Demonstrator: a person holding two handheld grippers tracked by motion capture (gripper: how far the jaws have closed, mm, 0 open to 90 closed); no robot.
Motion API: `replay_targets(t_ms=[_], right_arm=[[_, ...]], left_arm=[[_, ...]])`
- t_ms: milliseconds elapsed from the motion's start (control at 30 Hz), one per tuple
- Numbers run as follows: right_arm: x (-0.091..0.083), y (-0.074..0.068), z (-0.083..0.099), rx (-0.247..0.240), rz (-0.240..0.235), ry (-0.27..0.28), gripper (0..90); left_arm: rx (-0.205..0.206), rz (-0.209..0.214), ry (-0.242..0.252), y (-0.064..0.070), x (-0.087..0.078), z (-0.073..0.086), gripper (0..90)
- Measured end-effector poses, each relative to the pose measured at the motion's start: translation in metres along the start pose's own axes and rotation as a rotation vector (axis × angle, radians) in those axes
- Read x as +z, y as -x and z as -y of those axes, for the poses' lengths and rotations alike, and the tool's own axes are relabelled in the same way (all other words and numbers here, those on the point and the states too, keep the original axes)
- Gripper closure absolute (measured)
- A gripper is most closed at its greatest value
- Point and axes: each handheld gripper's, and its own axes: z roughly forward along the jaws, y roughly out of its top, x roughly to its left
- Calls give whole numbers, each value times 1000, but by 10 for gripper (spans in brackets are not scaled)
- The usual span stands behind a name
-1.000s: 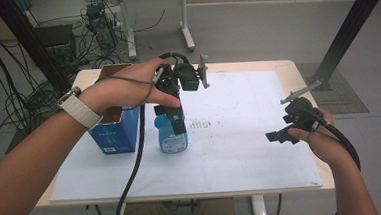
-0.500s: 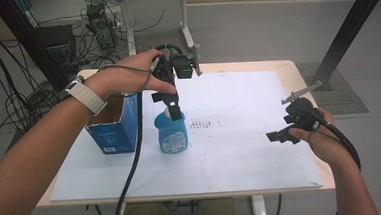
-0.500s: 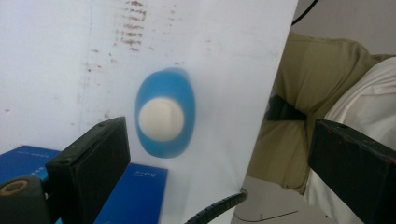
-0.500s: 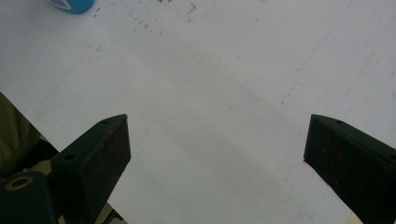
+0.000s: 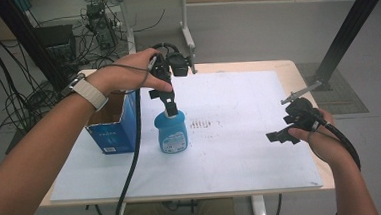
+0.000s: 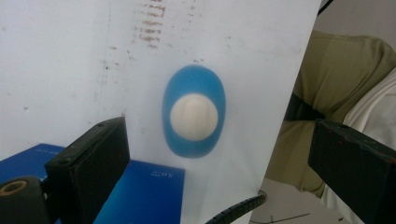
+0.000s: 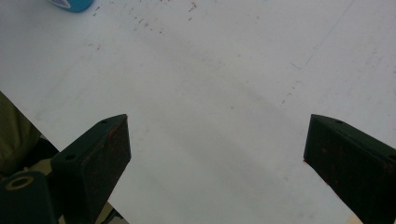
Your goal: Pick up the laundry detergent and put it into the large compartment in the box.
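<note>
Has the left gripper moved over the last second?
Yes. The left gripper has risen off the blue bottle and now hangs open above its cap.

Black claws (image 5: 170,104), ribbed black cables, white wrist strap (image 5: 89,92)

Bottle (image 5: 171,133) stands on the mat (image 5: 241,149), right of the box (image 5: 111,135).

Blue carton (image 5: 111,132) — white mat (image 5: 238,99)
</note>
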Motion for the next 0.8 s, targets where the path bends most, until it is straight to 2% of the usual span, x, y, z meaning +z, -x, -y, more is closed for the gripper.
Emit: replay_targets(t_ms=[367,633,800], right_arm=[[0,-1,-1,0,-1,-3,71],[1,-1,0,3,-2,-4,72],[1,-1,0,5,-3,-5,72]], left_arm=[[0,-7,-35,-6,7,-5,56],[4,14,-35,-13,16,-3,56],[-3,-1,-38,-14,23,0,56]])
